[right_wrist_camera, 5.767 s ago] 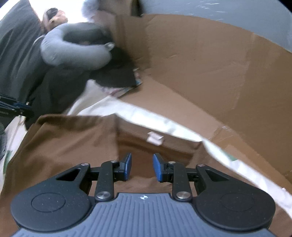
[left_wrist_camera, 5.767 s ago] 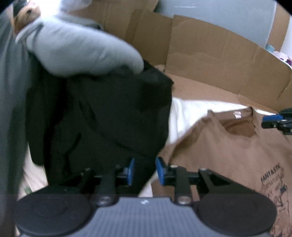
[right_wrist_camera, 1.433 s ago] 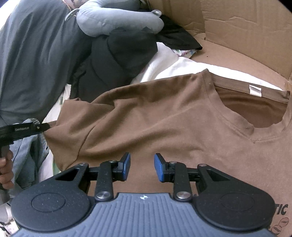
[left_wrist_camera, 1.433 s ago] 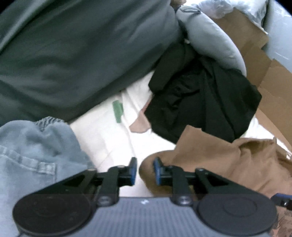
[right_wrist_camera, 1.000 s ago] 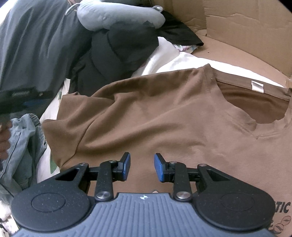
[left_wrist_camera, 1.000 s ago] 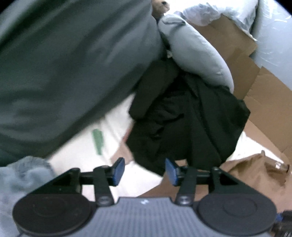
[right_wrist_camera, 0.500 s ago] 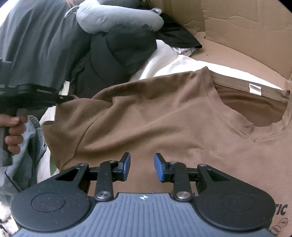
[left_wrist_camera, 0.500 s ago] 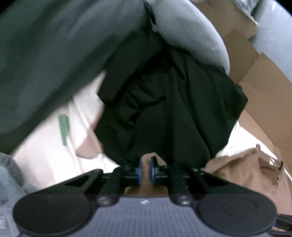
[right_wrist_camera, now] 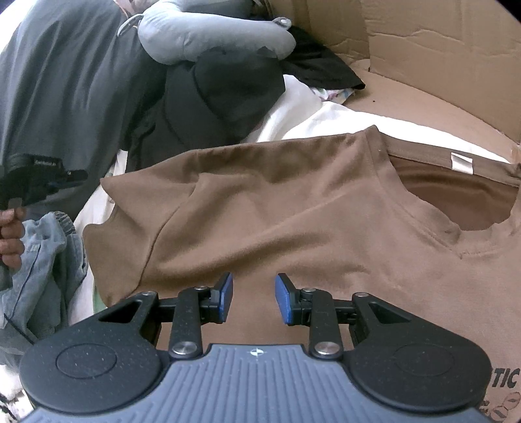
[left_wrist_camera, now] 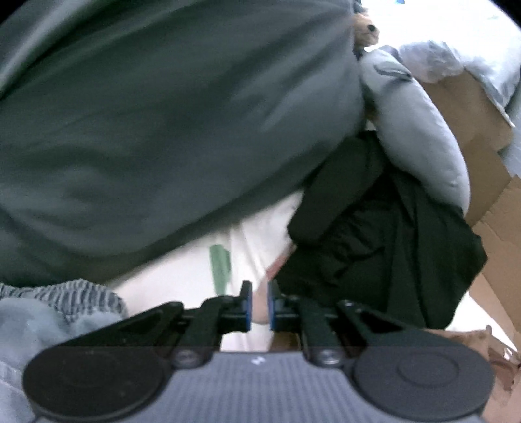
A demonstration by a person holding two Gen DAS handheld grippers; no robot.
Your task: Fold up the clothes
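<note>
Brown t-shirt lies flat, front up, on white bedding; neck opening at upper right of the right wrist view, sleeve tip pointing left, body running toward lower right. Right gripper hovers over the chest, jaws apart, nothing between. Left gripper jaws nearly together with a narrow gap, just opened slightly; no cloth clearly pinched. Black garment and grey neck pillow beyond, cardboard behind, jeans at left.
</note>
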